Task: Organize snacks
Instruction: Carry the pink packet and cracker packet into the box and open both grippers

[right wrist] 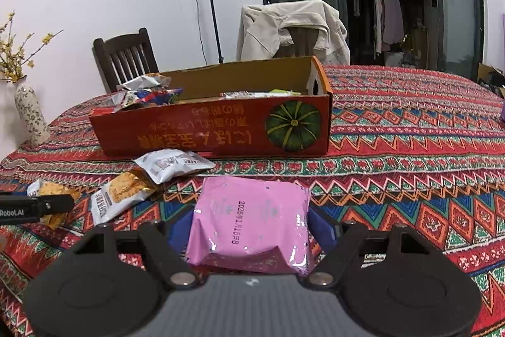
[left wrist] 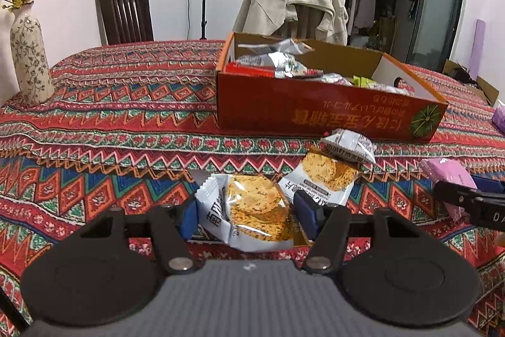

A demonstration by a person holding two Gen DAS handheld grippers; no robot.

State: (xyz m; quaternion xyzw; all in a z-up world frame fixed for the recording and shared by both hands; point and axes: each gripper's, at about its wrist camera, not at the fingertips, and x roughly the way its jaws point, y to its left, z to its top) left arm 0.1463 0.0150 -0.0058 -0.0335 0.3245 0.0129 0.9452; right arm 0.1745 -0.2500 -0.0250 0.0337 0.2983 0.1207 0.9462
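Left wrist view: our left gripper (left wrist: 244,215) is clamped on a white cracker packet (left wrist: 249,212), blue pads pressing both sides, lifted just above the patterned tablecloth (left wrist: 110,116); the orange snack box (left wrist: 315,112) sits beyond, two more packets between. We should keep the squeeze light and carry it over the near wall. Right wrist view: our right gripper (right wrist: 249,229) grasps a pink packet (right wrist: 252,223) near the box; clear the rim before releasing.

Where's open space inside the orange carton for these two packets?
Inside the orange cardboard carton, the middle stretch along the far wall looks free, between the heaped foil snack bags at the left end and flatter packets toward the right end. The left end is crowded.
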